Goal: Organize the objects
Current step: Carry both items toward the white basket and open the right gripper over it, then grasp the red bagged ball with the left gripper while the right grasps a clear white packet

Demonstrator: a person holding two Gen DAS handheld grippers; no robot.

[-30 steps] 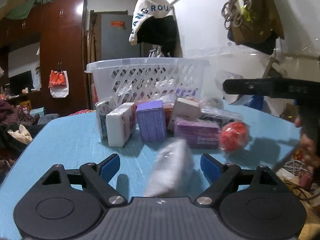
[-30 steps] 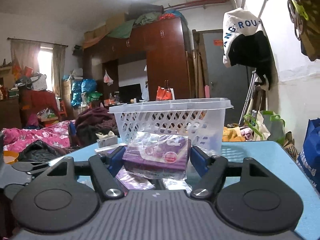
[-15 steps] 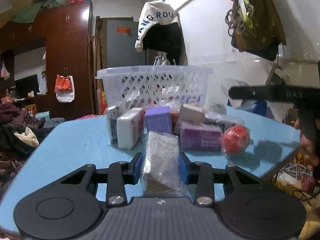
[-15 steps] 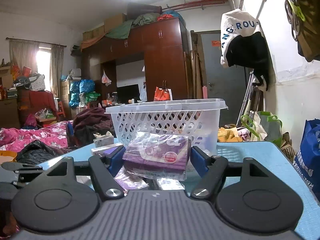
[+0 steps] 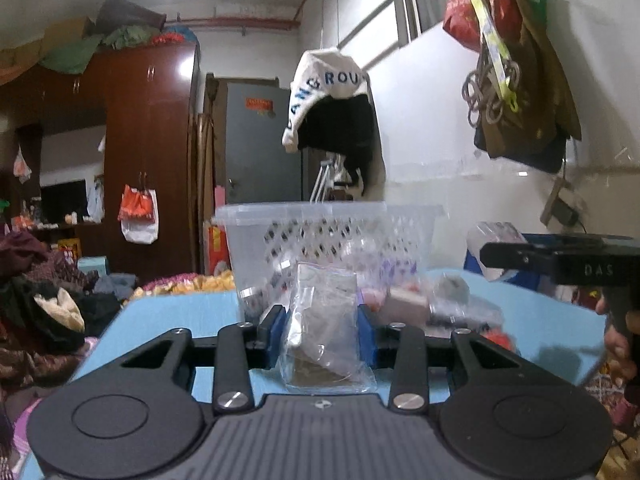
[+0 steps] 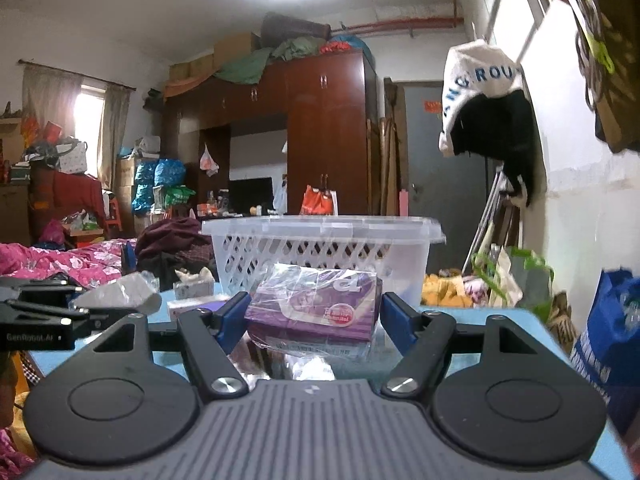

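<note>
My left gripper (image 5: 322, 330), open a second ago, now clamps the bag (image 5: 325, 326), lifted toward the basket (image 5: 332, 232); my right gripper (image 6: 314, 312) grips the purple pack (image 6: 316, 306).

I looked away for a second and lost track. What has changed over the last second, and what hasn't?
The left gripper went from open, with the clear plastic packet lying between its fingers on the blue table, to shut on the packet, and it has lifted it toward the white basket. The right gripper stays shut on the purple box in front of the basket.
</note>
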